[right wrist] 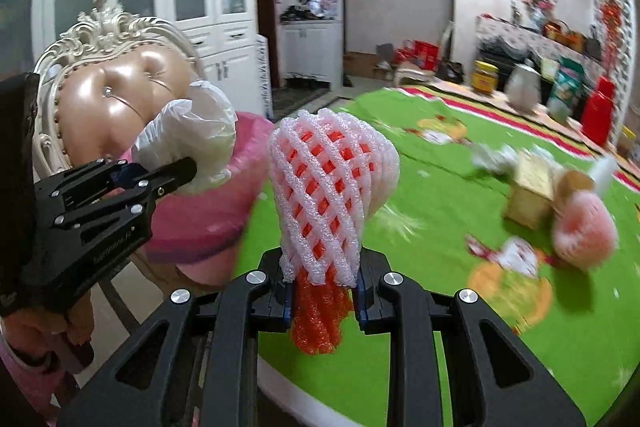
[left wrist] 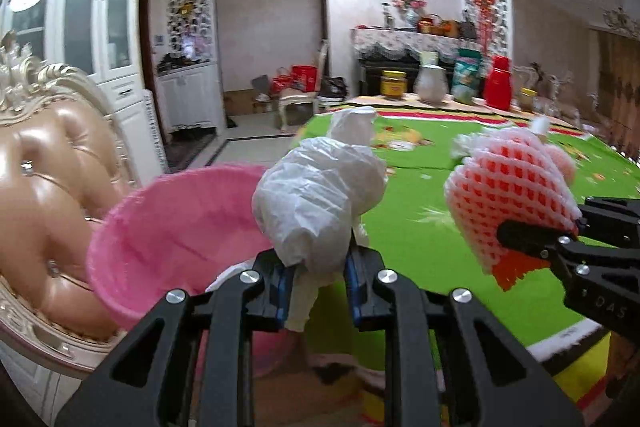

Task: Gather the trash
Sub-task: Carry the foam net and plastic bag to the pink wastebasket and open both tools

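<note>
My left gripper (left wrist: 316, 279) is shut on a crumpled white plastic bag (left wrist: 316, 195) and holds it beside the rim of the pink trash basket (left wrist: 160, 227). My right gripper (right wrist: 322, 291) is shut on a white and red foam fruit net (right wrist: 328, 187) and holds it above the green tablecloth (right wrist: 460, 247). In the right wrist view the left gripper (right wrist: 176, 171) with the bag (right wrist: 192, 135) is over the pink basket (right wrist: 208, 223). The net also shows in the left wrist view (left wrist: 508, 195).
More trash lies on the table at the right: a small cardboard box (right wrist: 532, 191), another foam net (right wrist: 584, 231) and crumpled paper (right wrist: 492, 155). Jars, a jug and a red flask (left wrist: 498, 87) stand at the far edge. An ornate chair (left wrist: 48, 187) stands behind the basket.
</note>
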`<action>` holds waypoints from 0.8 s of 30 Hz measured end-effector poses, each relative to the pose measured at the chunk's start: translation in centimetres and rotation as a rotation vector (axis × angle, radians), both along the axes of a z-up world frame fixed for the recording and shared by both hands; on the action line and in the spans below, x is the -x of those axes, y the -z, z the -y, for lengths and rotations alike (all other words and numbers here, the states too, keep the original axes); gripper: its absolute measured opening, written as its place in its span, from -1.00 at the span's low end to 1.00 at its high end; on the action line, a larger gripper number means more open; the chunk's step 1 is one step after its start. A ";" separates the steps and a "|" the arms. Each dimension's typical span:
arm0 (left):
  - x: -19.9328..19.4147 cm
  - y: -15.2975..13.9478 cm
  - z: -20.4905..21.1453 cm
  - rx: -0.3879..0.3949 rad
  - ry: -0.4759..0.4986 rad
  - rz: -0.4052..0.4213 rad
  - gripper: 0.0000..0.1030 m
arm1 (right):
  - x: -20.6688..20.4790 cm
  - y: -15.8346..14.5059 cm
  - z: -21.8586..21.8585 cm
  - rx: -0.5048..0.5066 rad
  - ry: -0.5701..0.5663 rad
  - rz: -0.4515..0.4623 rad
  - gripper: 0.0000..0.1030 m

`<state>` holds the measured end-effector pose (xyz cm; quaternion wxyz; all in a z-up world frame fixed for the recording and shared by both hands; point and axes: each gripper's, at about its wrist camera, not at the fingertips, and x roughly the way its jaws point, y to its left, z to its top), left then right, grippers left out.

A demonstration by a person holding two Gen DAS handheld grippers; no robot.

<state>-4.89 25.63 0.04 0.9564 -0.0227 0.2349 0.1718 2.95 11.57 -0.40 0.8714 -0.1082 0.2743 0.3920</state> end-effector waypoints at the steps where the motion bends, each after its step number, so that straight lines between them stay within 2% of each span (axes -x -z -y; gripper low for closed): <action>1: 0.1 -0.2 -1.1 0.009 -0.015 -0.001 -0.58 | -0.2 -0.2 -0.7 -0.004 -0.013 -0.001 -0.54; 5: 0.7 -0.9 -6.0 0.032 -0.093 -0.003 -0.57 | -0.8 -1.0 -4.4 -0.029 -0.076 -0.009 -0.54; 11: 0.3 0.0 -12.3 0.083 -0.165 -0.051 -0.56 | -1.7 -1.8 -9.5 -0.044 -0.159 -0.014 -0.54; 18: -0.1 1.6 -16.7 0.148 -0.221 -0.065 -0.50 | -2.4 -1.3 -14.3 -0.042 -0.230 -0.045 -0.53; 20: 0.0 2.1 -17.4 0.156 -0.235 -0.069 -0.49 | -2.3 -0.9 -15.3 -0.042 -0.250 -0.054 -0.48; 21: 0.0 2.3 -17.8 0.155 -0.243 -0.070 -0.43 | -2.3 -0.7 -15.9 -0.039 -0.269 -0.058 -0.43; 23: 0.1 2.5 -18.0 0.139 -0.264 -0.073 -0.03 | -2.1 0.0 -16.6 -0.017 -0.278 -0.054 0.13; 24: 0.3 2.5 -18.0 0.123 -0.278 -0.068 0.08 | -2.1 0.2 -16.6 -0.020 -0.271 -0.050 0.46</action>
